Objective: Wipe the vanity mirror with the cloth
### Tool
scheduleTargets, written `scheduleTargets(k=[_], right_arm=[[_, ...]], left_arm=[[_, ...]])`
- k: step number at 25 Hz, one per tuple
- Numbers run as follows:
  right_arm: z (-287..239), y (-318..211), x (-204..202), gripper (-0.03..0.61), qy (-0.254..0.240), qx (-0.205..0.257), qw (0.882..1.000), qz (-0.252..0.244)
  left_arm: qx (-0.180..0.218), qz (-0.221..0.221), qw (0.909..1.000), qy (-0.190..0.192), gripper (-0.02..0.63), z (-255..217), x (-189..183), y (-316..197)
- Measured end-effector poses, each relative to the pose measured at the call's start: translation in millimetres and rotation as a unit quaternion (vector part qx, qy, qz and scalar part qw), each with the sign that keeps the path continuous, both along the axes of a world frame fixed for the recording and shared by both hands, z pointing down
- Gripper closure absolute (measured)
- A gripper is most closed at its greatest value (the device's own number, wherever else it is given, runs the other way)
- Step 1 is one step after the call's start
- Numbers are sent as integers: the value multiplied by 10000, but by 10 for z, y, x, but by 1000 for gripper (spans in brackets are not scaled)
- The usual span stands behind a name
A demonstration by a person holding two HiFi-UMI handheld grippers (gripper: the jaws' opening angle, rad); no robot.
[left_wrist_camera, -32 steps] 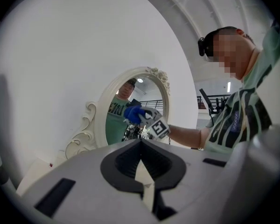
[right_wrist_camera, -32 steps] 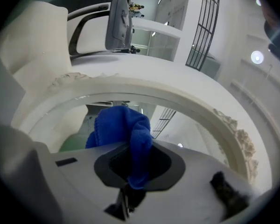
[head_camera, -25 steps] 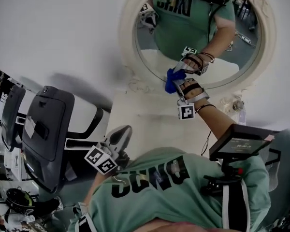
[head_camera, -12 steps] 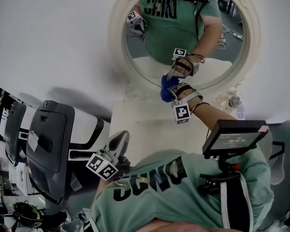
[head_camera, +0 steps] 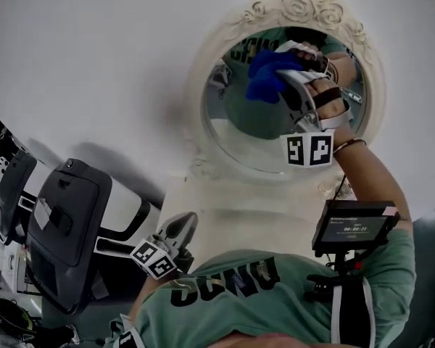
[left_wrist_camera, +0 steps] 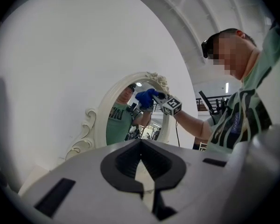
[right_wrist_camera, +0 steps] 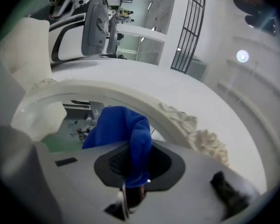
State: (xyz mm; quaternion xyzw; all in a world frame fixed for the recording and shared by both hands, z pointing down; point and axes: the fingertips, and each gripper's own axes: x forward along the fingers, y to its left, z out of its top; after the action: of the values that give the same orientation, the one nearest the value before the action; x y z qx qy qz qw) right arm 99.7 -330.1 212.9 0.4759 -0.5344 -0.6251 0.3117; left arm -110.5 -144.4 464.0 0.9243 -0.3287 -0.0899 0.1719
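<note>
Closest to the person's chest, the left gripper (head_camera: 181, 225) hangs low over the near edge of the white vanity top (head_camera: 225, 198), its jaws pressed together with nothing between them. To its left stands a grey exercise machine (head_camera: 69, 220). Farther out, the person's right arm reaches up, and the right gripper (right_wrist_camera: 133, 174) is clamped on a fold of the blue cloth (head_camera: 267, 75). The bunched cloth lies against the upper part of the glass of the vanity mirror (head_camera: 243, 140). The mirror is oval, with an ornate white frame, and stands at the back of the vanity against a plain white wall (head_camera: 94, 56).
</note>
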Motion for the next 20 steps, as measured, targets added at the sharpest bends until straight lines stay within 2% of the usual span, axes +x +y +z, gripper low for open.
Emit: scheduleTargets(k=[3,7,10,15,20], right_arm=[[-599,-25,192,529,-24,463,9984,338],[-928,-52,310,529,42,705,9955,631],[-938,-49,311,529,111,782,9942,732],[-910,-83,330,529,-85,747,9942,771],[-360,-63,310,531,-87,683,9957,622]], left_arm=[[30,-6,10000,32,604,-14,-14,-31],[27,4,10000,46,604,-15,-25,-54],[18,14,10000,32,604,-7,-19,-65],[-17,18,10000,-14,604,-1,-17,-78],[-165,45,9998,-114,604,71,3,-26]])
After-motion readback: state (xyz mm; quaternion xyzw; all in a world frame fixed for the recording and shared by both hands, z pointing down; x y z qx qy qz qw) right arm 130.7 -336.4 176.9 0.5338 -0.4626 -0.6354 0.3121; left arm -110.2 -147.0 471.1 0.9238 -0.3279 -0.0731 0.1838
